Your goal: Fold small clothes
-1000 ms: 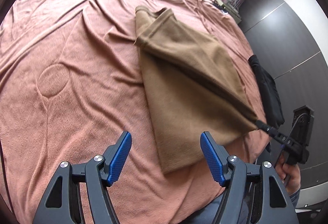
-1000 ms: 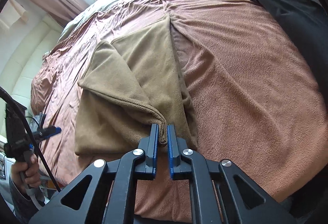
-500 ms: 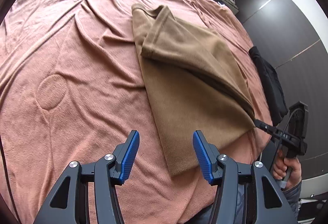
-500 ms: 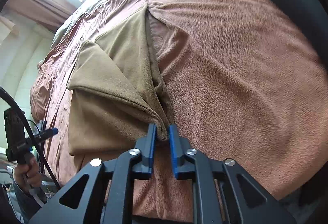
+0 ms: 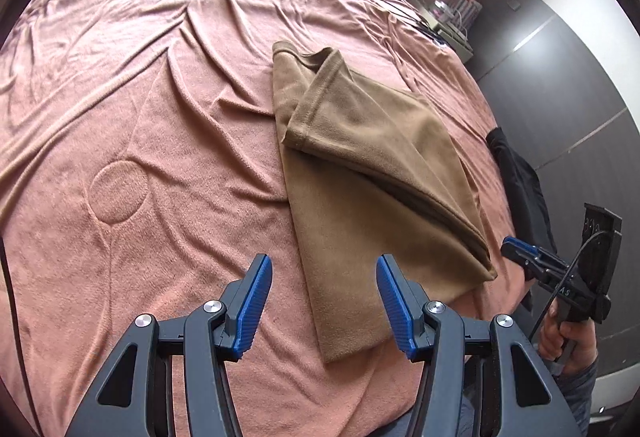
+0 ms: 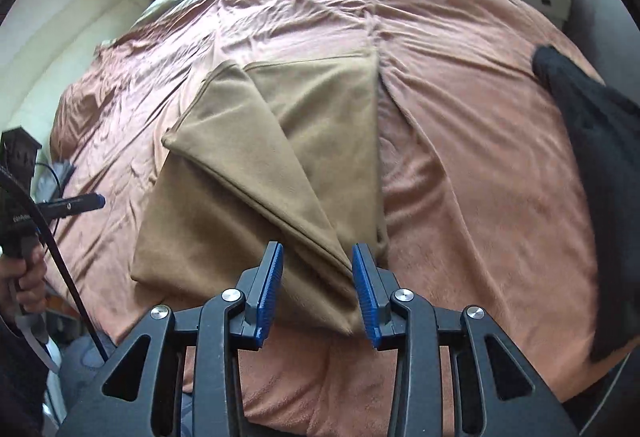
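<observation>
Left wrist view angled down over bed, right wrist view likewise, close, both sharing brown garment.

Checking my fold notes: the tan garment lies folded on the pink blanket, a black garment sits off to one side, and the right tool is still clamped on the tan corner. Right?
Not quite. The right tool is not clamped: the right wrist view shows its jaws apart and opening, pads clear of the tan garment corner lying between them. The pink blanket and black garment are as you say.
</observation>
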Motion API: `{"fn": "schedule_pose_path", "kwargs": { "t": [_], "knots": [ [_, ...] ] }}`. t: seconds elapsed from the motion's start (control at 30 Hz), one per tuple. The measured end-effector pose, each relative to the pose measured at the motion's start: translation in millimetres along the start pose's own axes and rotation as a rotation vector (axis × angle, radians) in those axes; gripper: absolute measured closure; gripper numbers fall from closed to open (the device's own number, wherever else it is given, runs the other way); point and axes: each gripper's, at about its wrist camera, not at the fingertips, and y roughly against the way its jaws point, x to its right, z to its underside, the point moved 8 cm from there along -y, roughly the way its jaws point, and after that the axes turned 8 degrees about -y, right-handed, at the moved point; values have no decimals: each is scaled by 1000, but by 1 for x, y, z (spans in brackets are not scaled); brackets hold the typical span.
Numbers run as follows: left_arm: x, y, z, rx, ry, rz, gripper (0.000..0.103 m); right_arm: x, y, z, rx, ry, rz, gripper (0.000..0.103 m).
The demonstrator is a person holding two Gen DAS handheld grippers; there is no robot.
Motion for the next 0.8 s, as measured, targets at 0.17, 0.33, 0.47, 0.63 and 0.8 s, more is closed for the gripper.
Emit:
{"fn": "schedule_pose_path", "kwargs": {
  "t": [0.17, 0.33, 0.47, 0.63, 0.8],
  "knots": [
    [-9, 1, -4, 63, 105, 11, 47, -34, -27, -23, -38, 118, 18, 69],
    [-23, 9, -7, 166, 279, 36, 47, -63, -48, -40, -32, 206, 32, 52],
    [-32, 2, -4, 194, 364, 54, 47, -87, -66, -48, -41, 299, 52, 52],
    [-41, -17, 2, 159, 408, 62, 55, -113, -86, -54, -57, 410, 32, 52],
    [-41, -35, 7, 125, 427, 101, 62, -128, -108, -58, -81, 482, 33, 52]
  ]
}}
